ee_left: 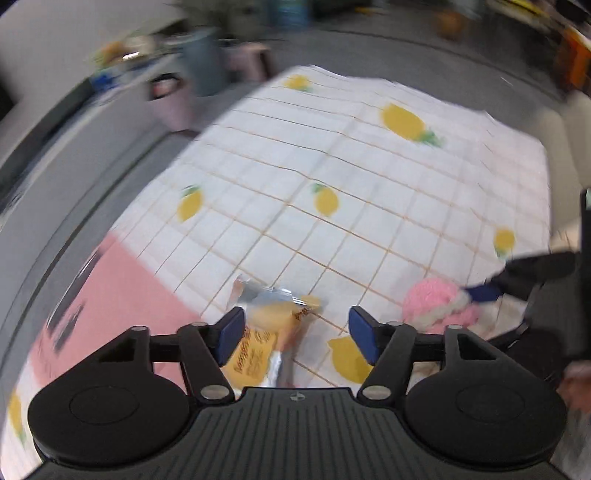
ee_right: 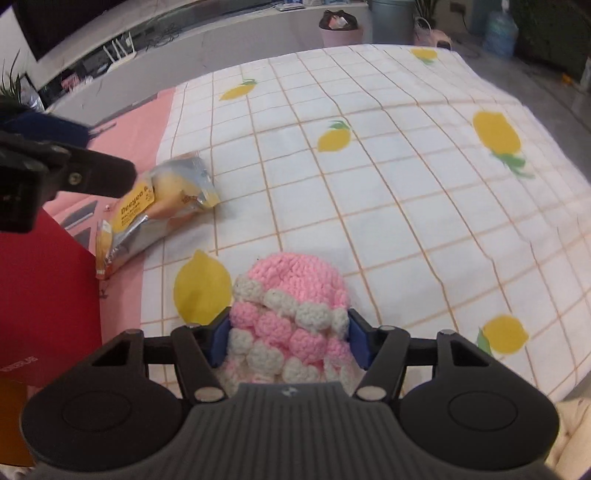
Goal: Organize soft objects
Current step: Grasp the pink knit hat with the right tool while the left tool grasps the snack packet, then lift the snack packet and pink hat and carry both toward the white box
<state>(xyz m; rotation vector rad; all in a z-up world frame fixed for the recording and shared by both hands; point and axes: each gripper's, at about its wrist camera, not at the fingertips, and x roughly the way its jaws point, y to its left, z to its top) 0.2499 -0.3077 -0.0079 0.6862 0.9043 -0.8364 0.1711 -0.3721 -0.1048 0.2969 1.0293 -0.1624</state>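
Observation:
A pink and white crocheted hat sits between the pads of my right gripper, which is shut on it just above the lemon-print cloth. The hat also shows at the right in the left wrist view. A yellow and silver snack packet lies on the cloth's left edge. My left gripper is open and hovers over the packet, which lies near its left pad. The left wrist view is blurred.
A pink mat lies under the cloth at the left. A red box stands at the near left. Bins and a water bottle stand on the floor beyond the table.

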